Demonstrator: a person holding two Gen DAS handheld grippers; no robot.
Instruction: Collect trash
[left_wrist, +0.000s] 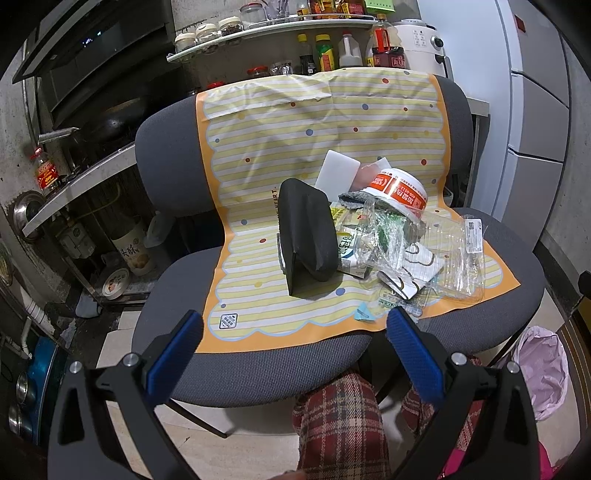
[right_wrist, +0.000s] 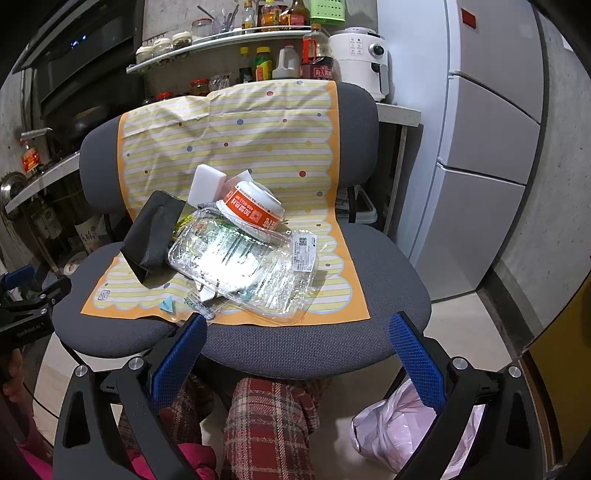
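The trash pile is located on a striped mat (left_wrist: 258, 155) draped over a grey chair (left_wrist: 166, 288); a clear plastic clamshell (right_wrist: 243, 266) lies nearest, an overturned paper bowl (right_wrist: 255, 210) behind it, a black pouch (left_wrist: 308, 236) to the left; the left gripper (left_wrist: 295, 332) and right gripper (right_wrist: 299, 336) are held wide open and empty near the seat's front edge; a pink bag (right_wrist: 402, 432) is seen on the floor at near right.

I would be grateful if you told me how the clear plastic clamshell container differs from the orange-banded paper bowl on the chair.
The clear plastic clamshell container is transparent, flat and wide; the orange-banded paper bowl is opaque white with an orange printed band, round and taller. The container lies at the front of the pile, while the bowl sits tipped behind it. Both rest on the striped mat, untouched by either gripper.
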